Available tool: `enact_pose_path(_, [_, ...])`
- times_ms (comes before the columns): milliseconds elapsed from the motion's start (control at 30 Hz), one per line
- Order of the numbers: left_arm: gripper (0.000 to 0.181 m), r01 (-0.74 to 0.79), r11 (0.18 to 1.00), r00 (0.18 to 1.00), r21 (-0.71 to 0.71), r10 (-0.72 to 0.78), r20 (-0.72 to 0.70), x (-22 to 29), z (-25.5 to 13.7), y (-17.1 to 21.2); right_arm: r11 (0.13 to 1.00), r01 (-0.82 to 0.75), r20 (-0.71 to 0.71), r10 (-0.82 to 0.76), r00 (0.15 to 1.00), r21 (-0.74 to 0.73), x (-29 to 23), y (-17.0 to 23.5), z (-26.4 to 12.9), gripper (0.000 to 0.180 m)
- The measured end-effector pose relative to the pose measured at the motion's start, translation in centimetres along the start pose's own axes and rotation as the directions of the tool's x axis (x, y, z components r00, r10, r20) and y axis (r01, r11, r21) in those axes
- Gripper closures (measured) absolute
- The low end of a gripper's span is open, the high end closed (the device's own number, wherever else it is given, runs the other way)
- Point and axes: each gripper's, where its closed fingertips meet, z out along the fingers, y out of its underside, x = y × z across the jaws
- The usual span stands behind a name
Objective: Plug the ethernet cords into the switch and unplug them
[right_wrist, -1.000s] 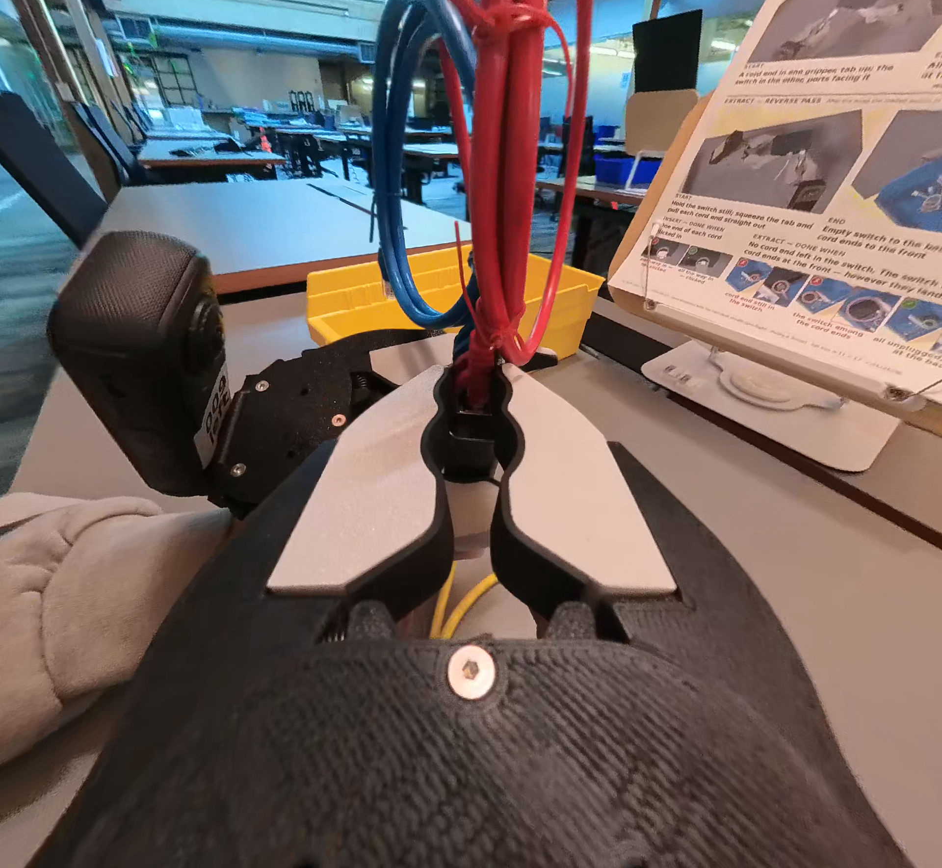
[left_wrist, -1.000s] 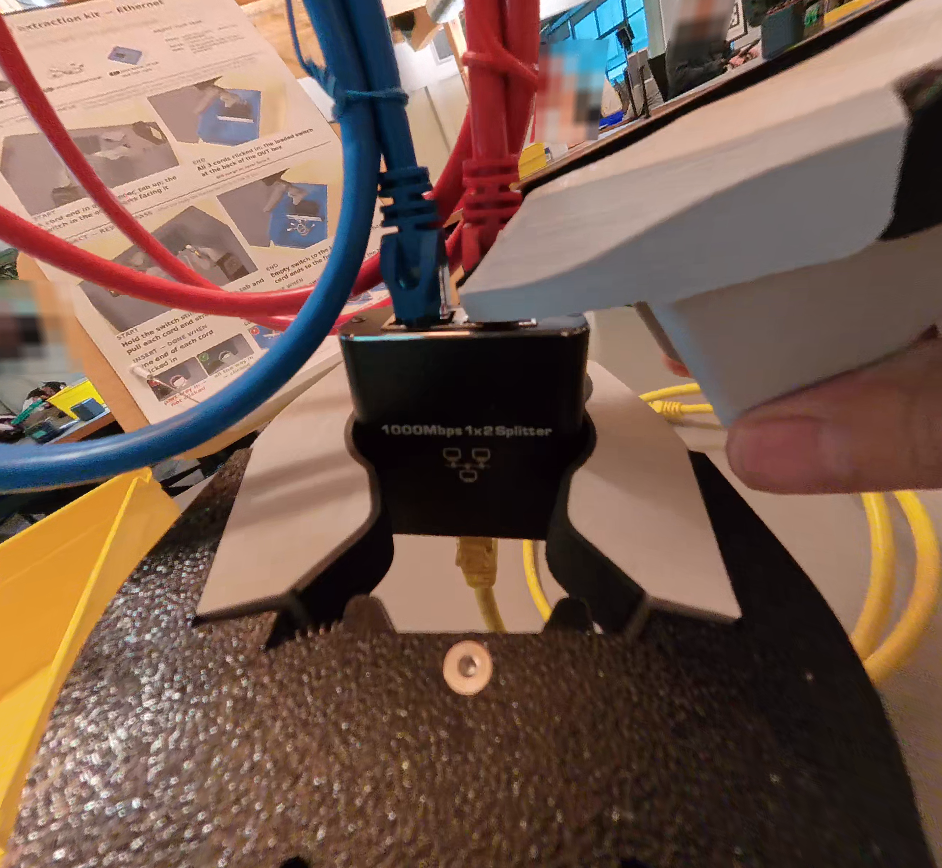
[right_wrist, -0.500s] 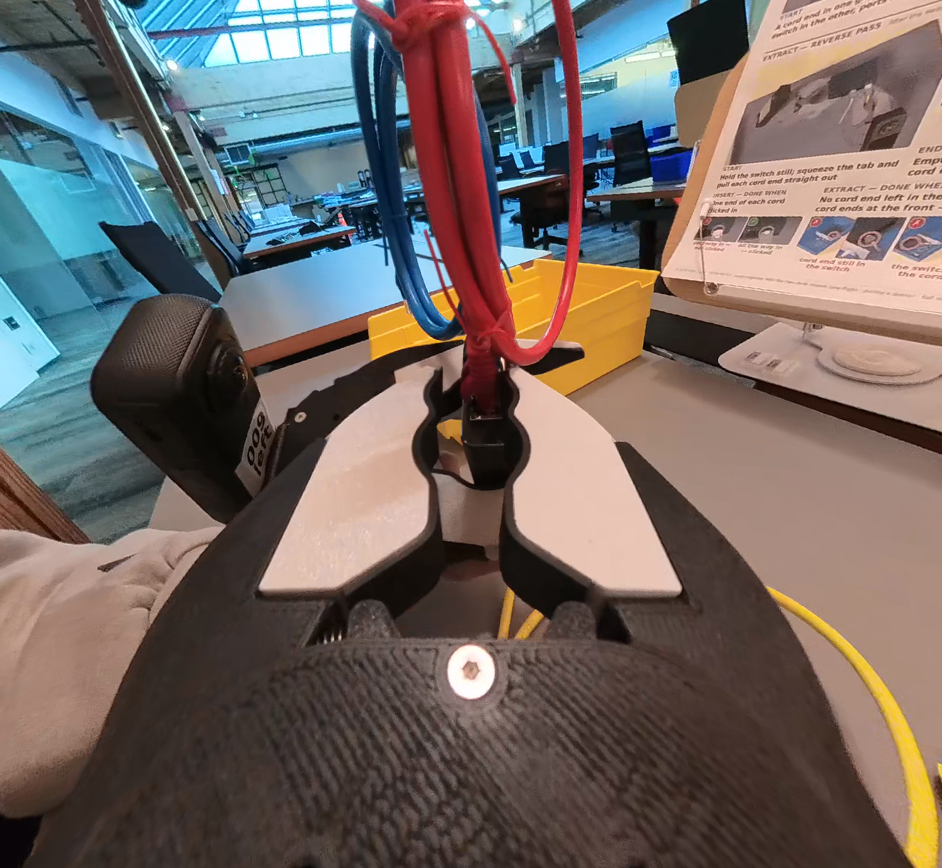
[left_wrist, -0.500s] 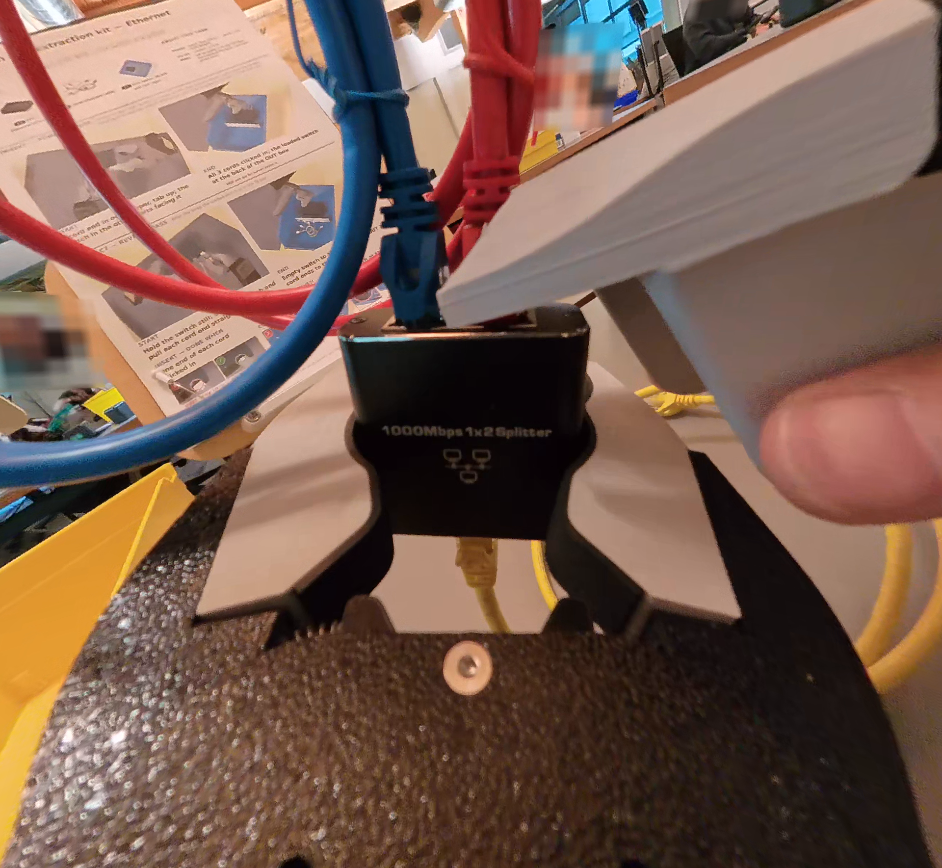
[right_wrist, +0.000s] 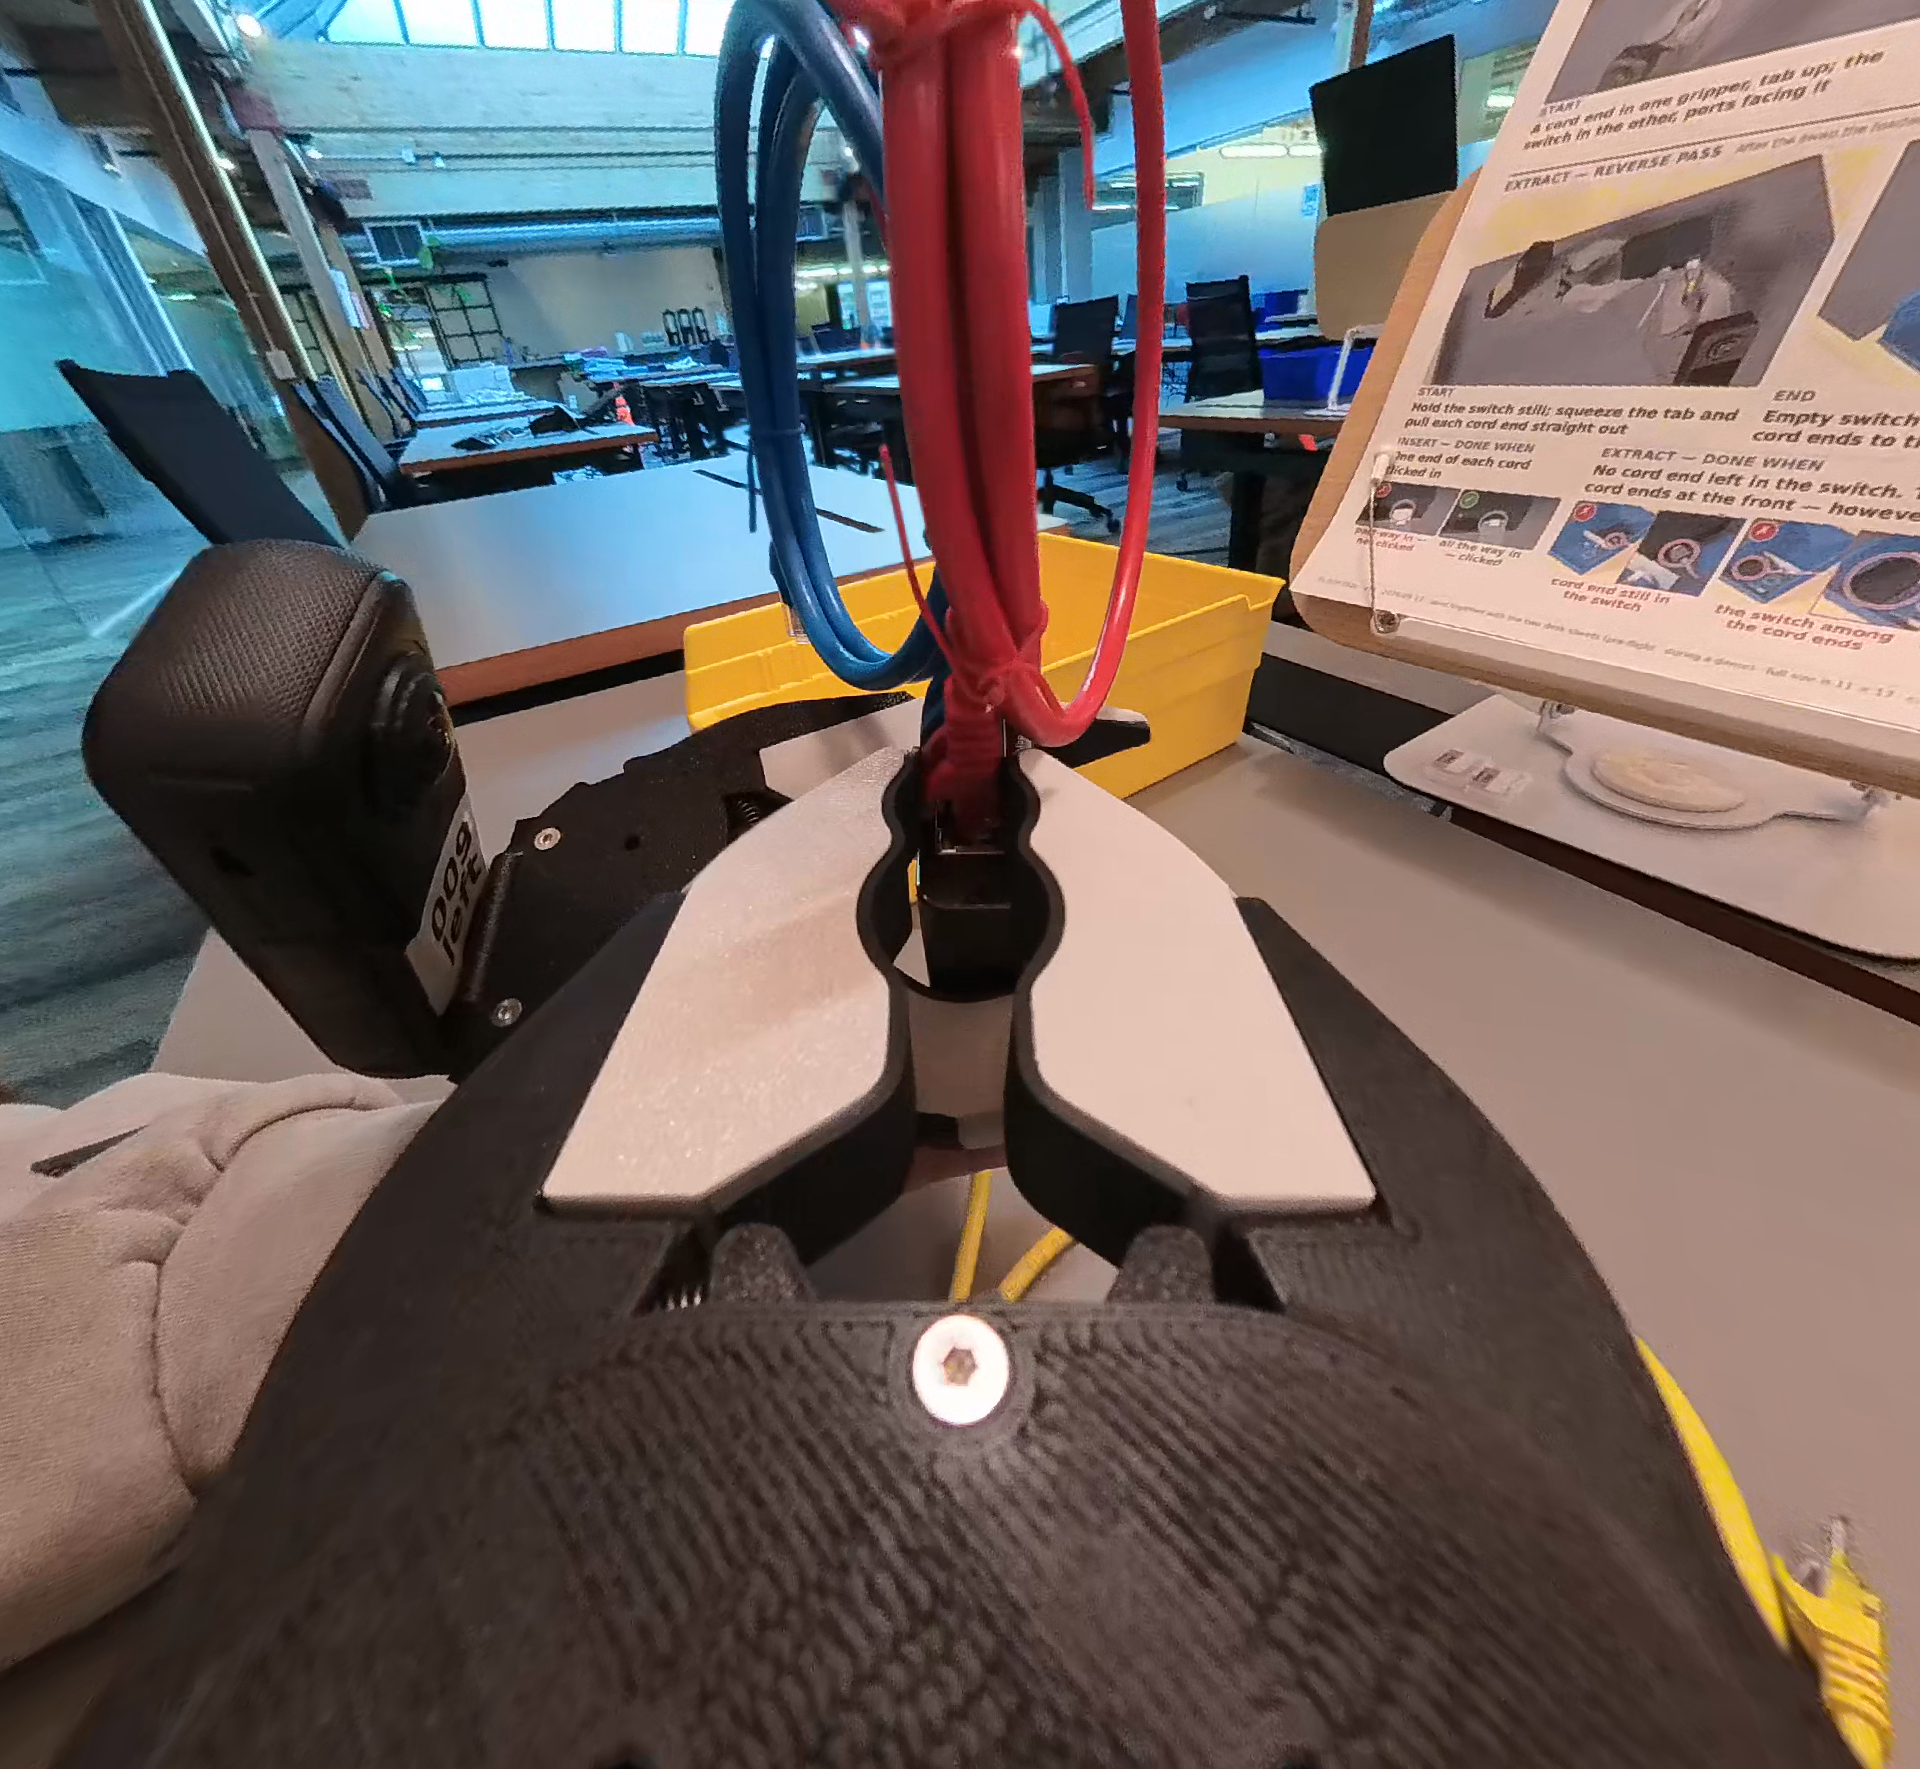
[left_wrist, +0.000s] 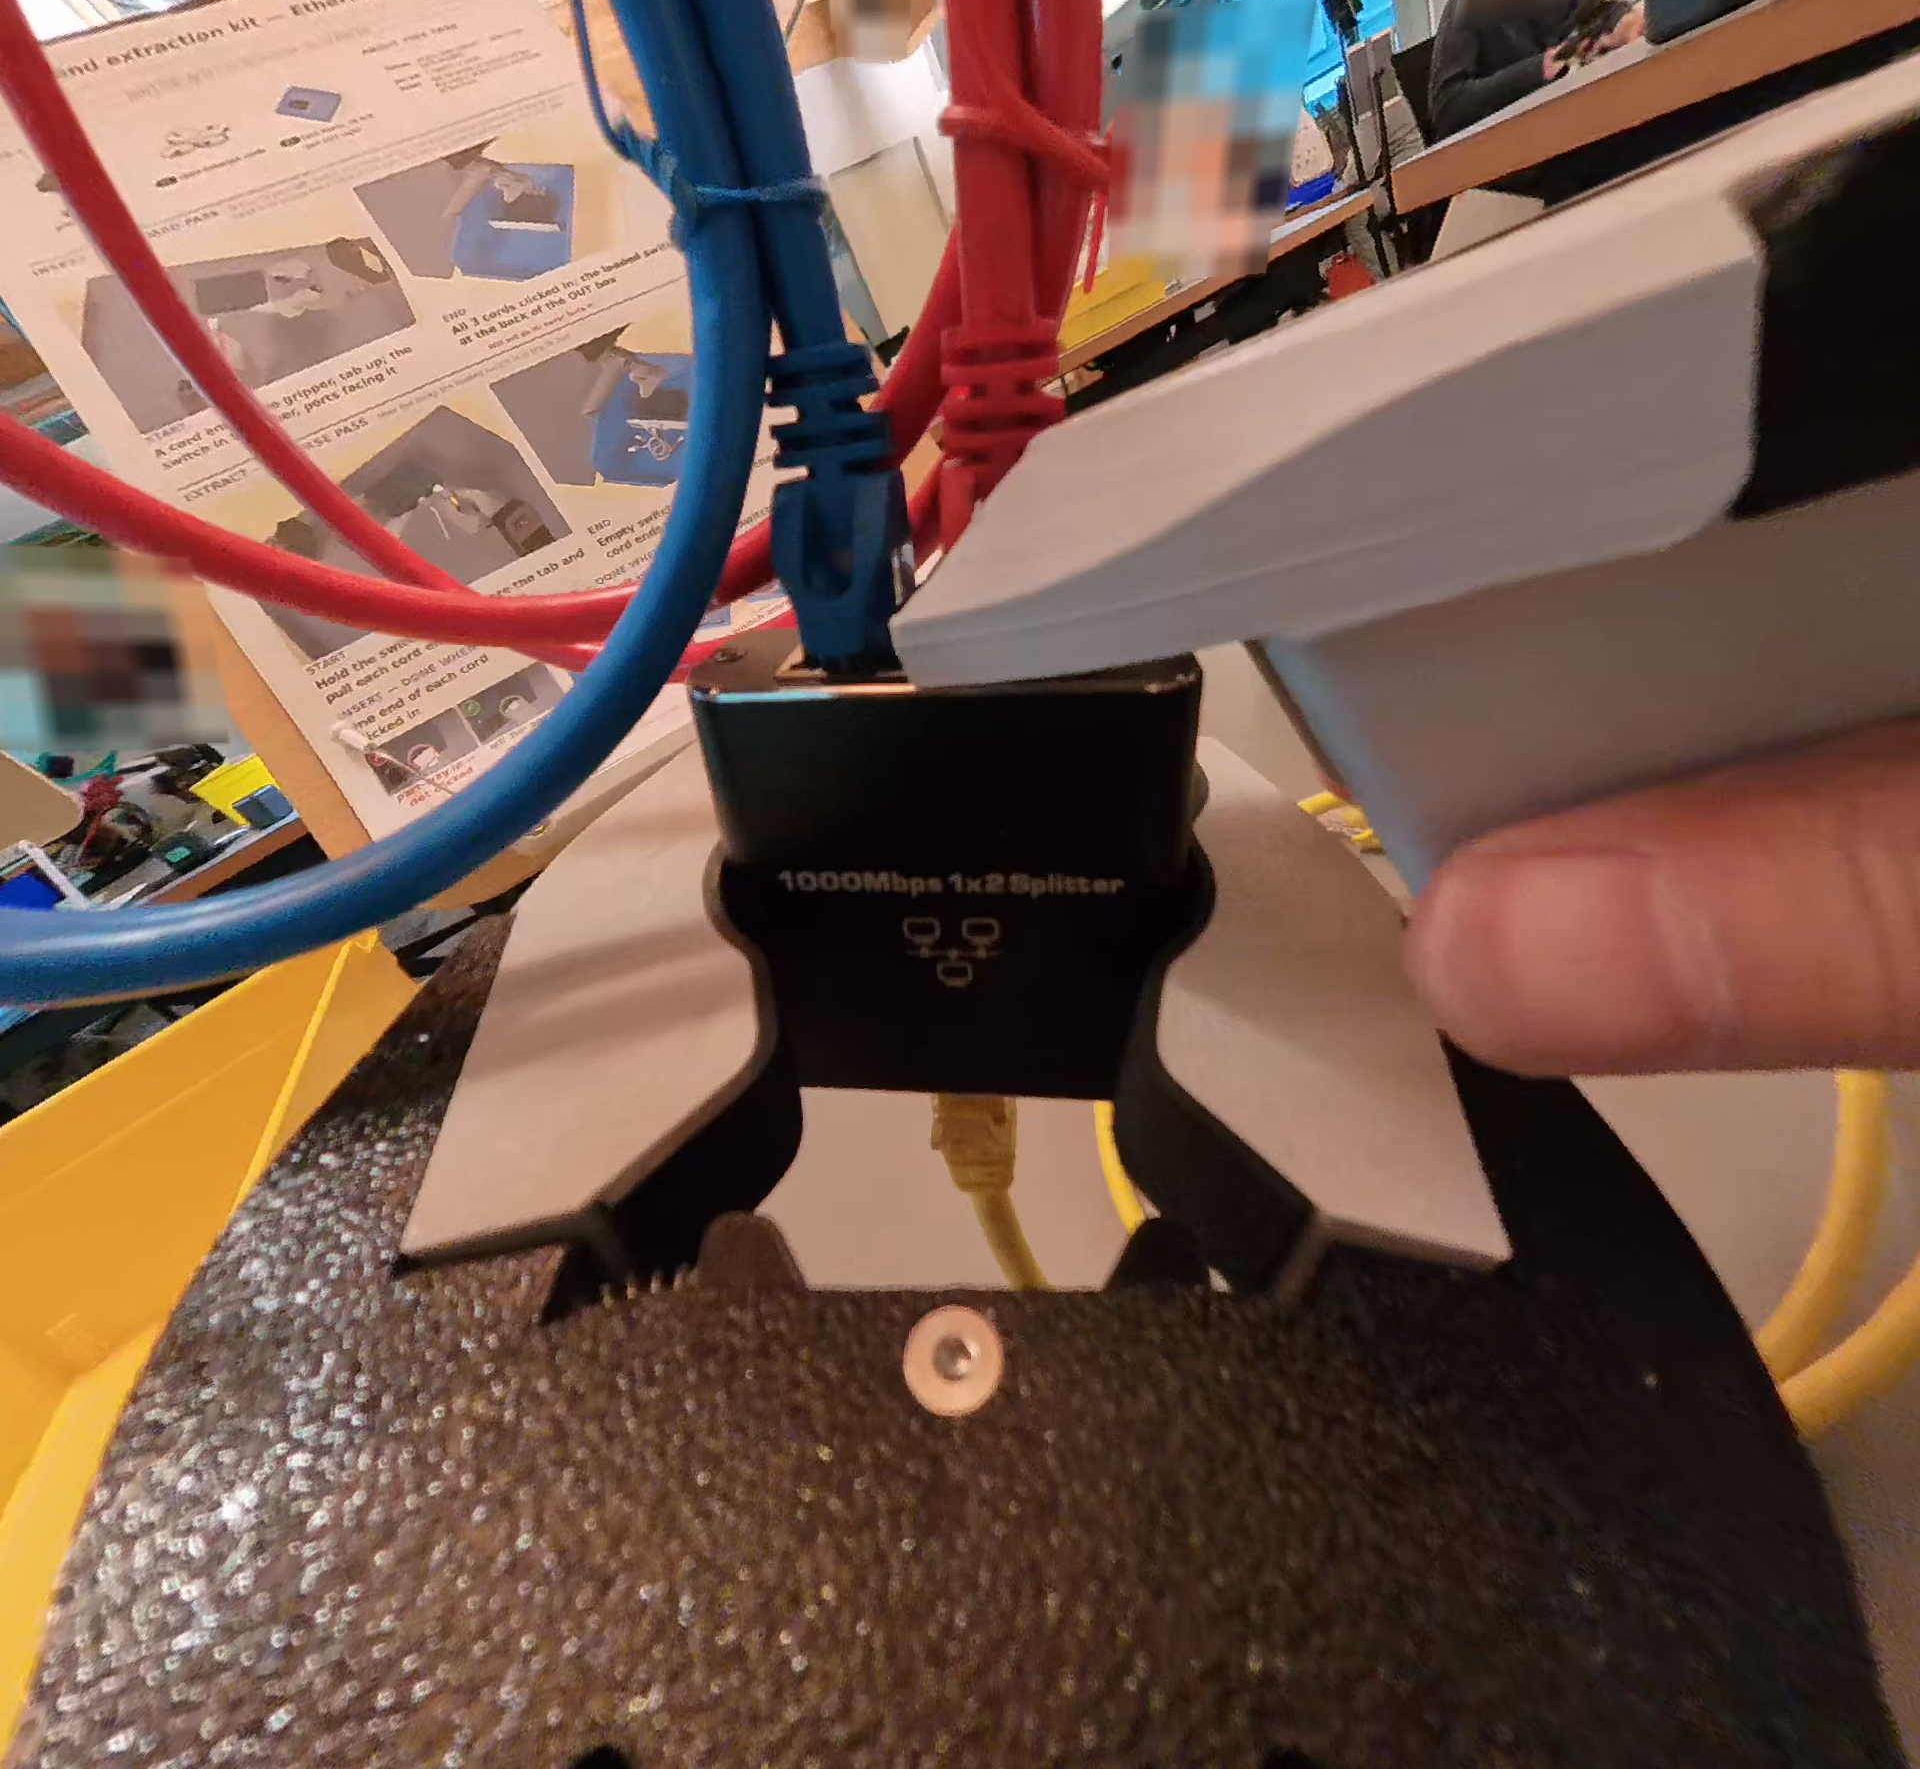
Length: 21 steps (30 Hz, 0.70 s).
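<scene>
Ideally, left tongs (left_wrist: 951, 950) clamped on the switch (left_wrist: 948, 820) hold firm while right tongs (right_wrist: 961, 846), clamped on the red plug (right_wrist: 968, 751), pinch its tab and pull straight.

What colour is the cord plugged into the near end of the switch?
Yellow. The yellow cord enters the black switch from below, clearest in the left wrist view.

Three cords, blue (left_wrist: 831, 514), red (left_wrist: 982, 389), yellow (left_wrist: 982, 1189); one switch (left_wrist: 951, 846); one yellow bin (right_wrist: 1164, 649)

L hand-held gripper (left_wrist: 951, 898) clamped, level; R hand-held gripper (right_wrist: 961, 846) pinched nearly closed, crossing just above L's tips.
</scene>
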Motion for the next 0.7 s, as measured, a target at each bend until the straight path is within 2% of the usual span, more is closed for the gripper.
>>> enact_pose_path(233, [0.106, -0.033, 0.999, 0.999, -0.037, 0.033, 0.015, 0.0, 0.1, 0.4, 0.998, -0.051, 0.030, 0.050, 0.998, 0.033, 0.3, 0.1, -0.2, 0.165])
enact_pose_path(567, [0.106, -0.025, 0.998, 0.999, -0.054, 0.022, -0.046, 0.9, 0.2, 0.2, 0.992, -0.056, 0.054, 0.050, 0.997, 0.116, 0.7, -0.3, -0.8, 0.165])
enact_pose_path(700, [0.106, -0.033, 0.997, 0.998, -0.065, 0.030, -0.050, 1.0, 0.3, 0.4, 0.989, -0.106, 0.058, 0.100, 0.993, 0.101, 1.0, -0.1, -0.8, 0.165])
